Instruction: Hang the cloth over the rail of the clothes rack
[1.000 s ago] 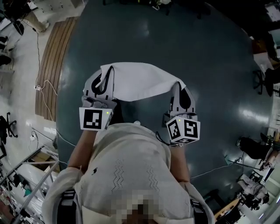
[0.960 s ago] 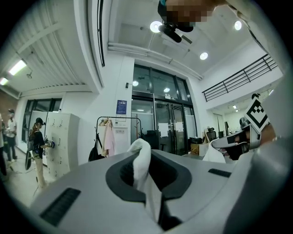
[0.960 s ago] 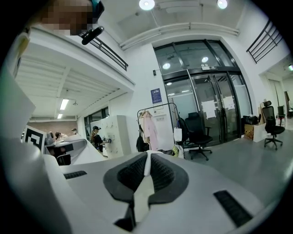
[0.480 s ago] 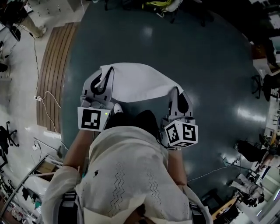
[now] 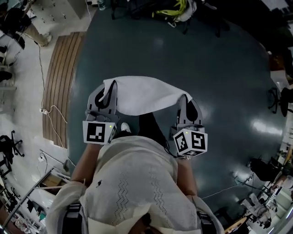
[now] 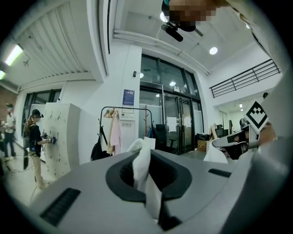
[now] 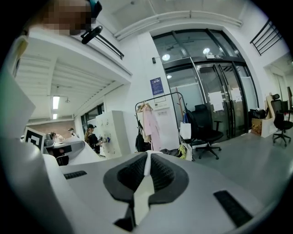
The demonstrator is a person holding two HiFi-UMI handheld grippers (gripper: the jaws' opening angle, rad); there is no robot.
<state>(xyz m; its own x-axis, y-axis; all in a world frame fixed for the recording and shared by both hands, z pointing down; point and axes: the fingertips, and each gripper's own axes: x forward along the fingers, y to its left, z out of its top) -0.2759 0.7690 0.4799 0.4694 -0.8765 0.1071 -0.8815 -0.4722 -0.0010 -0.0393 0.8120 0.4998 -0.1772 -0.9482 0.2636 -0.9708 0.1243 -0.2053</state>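
Above the dark floor, left gripper and right gripper each pinch a corner of the white cloth.

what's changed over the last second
The person has walked forward: the wooden strip has slid down the head view, and yellow clutter has appeared at its top edge. Unchanged: left gripper and right gripper still shut on the cloth, holding it spread between them.

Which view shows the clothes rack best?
The right gripper view: the clothes rack stands nearly whole, rail and hanging garments clear. The left gripper view shows it with its lower part hidden. The head view misses it.
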